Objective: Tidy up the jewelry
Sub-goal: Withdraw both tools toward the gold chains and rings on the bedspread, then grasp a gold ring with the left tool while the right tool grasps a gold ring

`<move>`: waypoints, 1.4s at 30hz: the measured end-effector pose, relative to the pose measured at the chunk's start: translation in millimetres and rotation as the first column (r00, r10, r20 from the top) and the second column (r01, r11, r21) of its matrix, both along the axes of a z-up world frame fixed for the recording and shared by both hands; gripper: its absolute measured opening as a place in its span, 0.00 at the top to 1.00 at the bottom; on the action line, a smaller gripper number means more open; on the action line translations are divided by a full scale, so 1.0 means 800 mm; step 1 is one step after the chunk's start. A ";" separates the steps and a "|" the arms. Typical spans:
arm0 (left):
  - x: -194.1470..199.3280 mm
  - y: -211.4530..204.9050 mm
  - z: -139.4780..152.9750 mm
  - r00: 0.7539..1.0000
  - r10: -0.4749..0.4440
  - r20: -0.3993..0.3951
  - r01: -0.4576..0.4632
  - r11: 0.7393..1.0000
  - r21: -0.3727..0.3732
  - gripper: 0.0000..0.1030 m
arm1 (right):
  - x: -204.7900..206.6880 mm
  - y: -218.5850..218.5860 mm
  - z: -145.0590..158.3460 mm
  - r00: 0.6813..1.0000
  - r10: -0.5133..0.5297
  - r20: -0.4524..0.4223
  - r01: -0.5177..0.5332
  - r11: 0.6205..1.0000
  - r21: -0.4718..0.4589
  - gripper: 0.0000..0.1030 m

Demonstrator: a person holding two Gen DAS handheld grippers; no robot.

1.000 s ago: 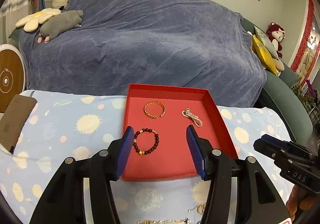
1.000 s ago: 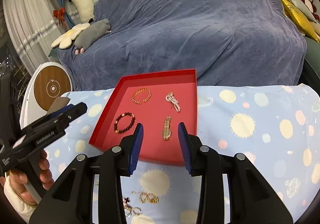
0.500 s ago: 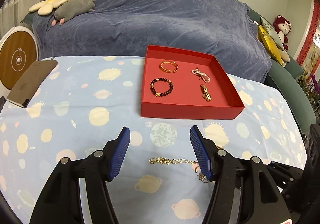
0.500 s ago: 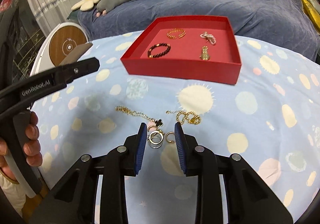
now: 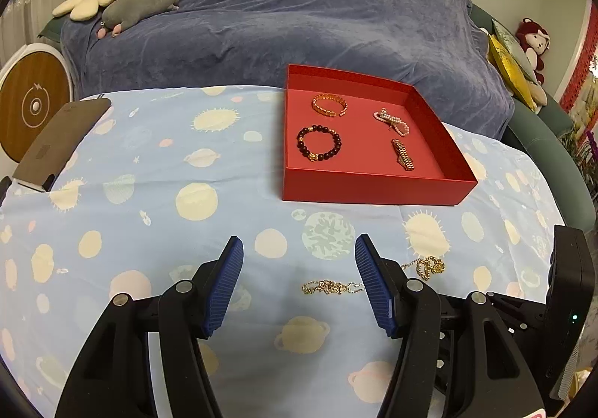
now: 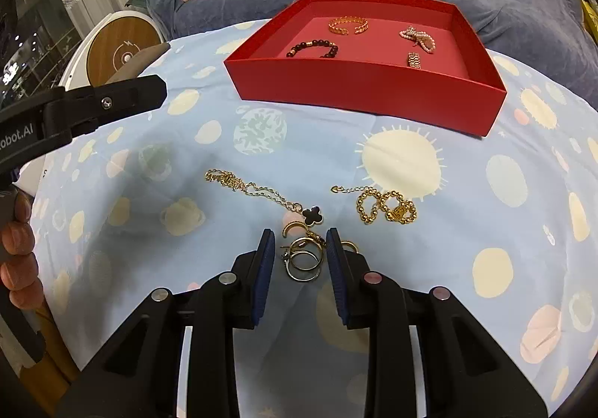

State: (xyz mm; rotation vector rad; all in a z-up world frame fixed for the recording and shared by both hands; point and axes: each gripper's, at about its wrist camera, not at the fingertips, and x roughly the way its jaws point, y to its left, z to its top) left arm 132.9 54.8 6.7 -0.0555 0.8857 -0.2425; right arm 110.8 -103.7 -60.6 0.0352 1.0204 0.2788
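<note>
1. Risk: the right claw (image 6: 301, 257) is closing around a cluster of gold rings (image 6: 304, 257) at lower centre of the right wrist view. The rings overlap, so the pads may pinch several at once, or one may squirt out sideways across the cloth.
2. Risk: the clover pendant (image 6: 312, 216) of the gold chain (image 6: 246, 188) lies just above the rings and seems to touch them; lifting the rings could drag the chain along.
3. The left claw (image 5: 299, 279) stands released, grasping nothing, over the same chain, near the bottom centre of its view.
4. Count inside the red tray (image 6: 358, 89), upper centre: four pieces, namely a gold bangle (image 6: 347, 25), a dark bead bracelet (image 6: 314, 48), a pearl strand (image 6: 418, 36) and a small gold band (image 6: 414, 60).
5. Count on the table (image 6: 486, 231): one chain, one gold bead bracelet (image 6: 385, 208), and about four rings, too tangled to count surely.
</note>
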 end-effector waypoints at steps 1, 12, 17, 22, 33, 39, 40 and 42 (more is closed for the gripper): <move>0.000 0.002 -0.001 1.000 0.001 -0.003 -0.001 1.000 -0.002 0.42 | 0.000 0.000 -0.001 1.000 0.001 -0.002 -0.001 1.000 0.001 0.79; -0.012 -0.002 -0.011 0.999 -0.041 -0.017 0.041 0.999 0.012 0.42 | -0.017 -0.029 0.027 0.998 -0.037 0.048 0.037 0.999 0.015 0.80; -0.026 -0.012 -0.024 0.994 -0.100 -0.041 0.100 0.995 0.005 0.42 | -0.024 -0.067 0.044 0.993 -0.103 0.059 0.101 0.994 0.027 0.80; -0.046 -0.039 -0.036 0.982 -0.187 -0.042 0.187 0.982 0.016 0.42 | -0.031 -0.090 0.042 0.989 -0.140 0.049 0.139 0.990 0.026 0.80; -0.060 -0.103 -0.067 0.954 -0.293 -0.068 0.294 0.956 -0.004 0.58 | -0.041 -0.103 0.036 0.989 -0.146 0.038 0.145 0.989 0.026 0.80; -0.051 -0.118 -0.086 0.953 -0.287 -0.095 0.286 0.958 -0.021 0.69 | -0.042 -0.109 0.036 0.987 -0.154 0.036 0.153 0.988 0.034 0.80; -0.051 -0.117 -0.086 0.955 -0.283 -0.088 0.283 0.959 -0.020 0.70 | -0.043 -0.110 0.036 0.987 -0.156 0.035 0.155 0.987 0.035 0.80; -0.051 -0.121 -0.086 0.954 -0.290 -0.079 0.290 0.957 -0.016 0.70 | -0.043 -0.112 0.036 0.987 -0.160 0.034 0.159 0.987 0.038 0.80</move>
